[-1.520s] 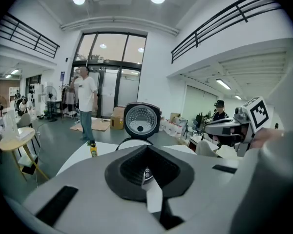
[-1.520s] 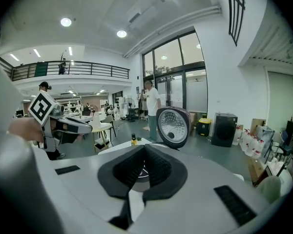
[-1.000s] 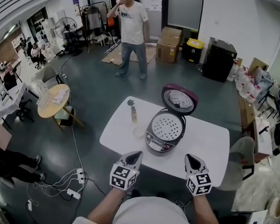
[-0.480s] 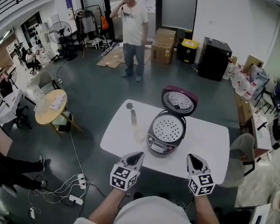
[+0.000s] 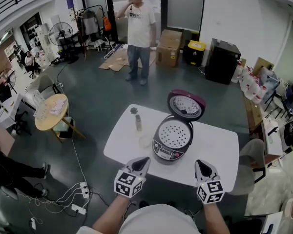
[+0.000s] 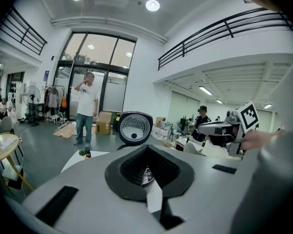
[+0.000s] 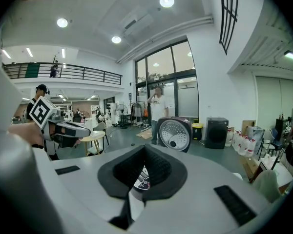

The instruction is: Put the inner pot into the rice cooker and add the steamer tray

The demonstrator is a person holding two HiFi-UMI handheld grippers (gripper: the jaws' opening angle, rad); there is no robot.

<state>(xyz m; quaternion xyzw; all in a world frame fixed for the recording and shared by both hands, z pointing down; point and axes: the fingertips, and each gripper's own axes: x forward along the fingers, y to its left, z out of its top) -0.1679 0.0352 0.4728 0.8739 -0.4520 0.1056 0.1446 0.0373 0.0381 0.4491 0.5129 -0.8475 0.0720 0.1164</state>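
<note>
On the white desk (image 5: 215, 150) stands one rice cooker (image 5: 167, 149) with its one lid (image 5: 186, 105) raised at the back. One perforated steamer tray (image 5: 175, 132) sits in its mouth. To its left are one small bottle (image 5: 137, 122) and one clear round dish (image 5: 144, 140). Two grippers hover at the desk's near edge, the left gripper (image 5: 141, 161) and the right gripper (image 5: 200, 164). Each has its jaws closed together on nothing. One person (image 5: 137, 33) stands on the floor beyond.
</note>
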